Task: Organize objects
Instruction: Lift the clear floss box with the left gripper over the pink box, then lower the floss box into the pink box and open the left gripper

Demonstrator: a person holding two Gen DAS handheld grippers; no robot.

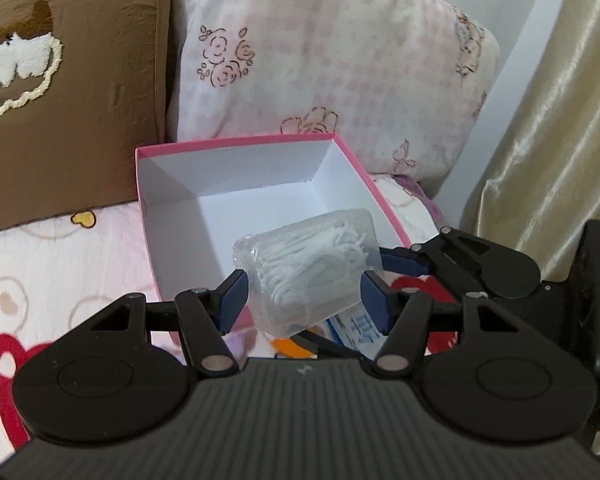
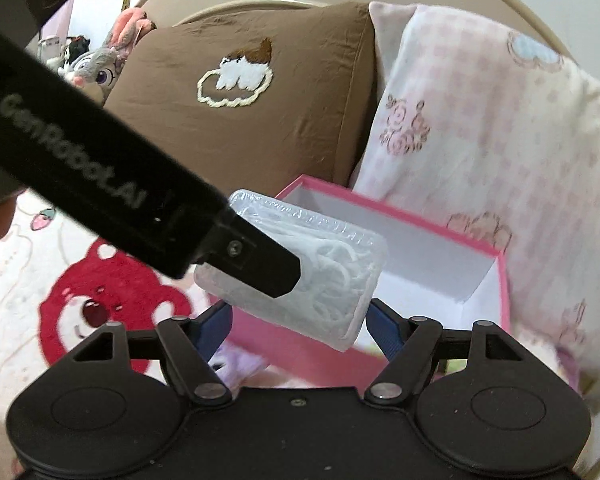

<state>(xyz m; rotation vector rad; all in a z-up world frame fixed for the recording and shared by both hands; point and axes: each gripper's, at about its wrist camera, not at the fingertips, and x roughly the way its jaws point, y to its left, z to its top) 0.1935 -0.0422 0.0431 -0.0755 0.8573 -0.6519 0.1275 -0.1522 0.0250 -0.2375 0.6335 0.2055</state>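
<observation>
Now your left tool [image 1: 304, 294] grips the clear floss-pick case [image 1: 308, 270] above the pink box [image 1: 236, 176]; your right tool [image 2: 298, 328] stands wide, holding nothing.

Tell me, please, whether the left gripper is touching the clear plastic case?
Touching. The left wrist view shows the left gripper with both blue pads pressed on the clear plastic case, held above the pink box.

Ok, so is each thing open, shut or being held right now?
Clear box: closed, full of white picks, held up in the air.
Pink box: open, no lid on, nothing seen inside.
Left gripper: shut on the clear box.
Right gripper: at the clear box, grip unclear.
</observation>
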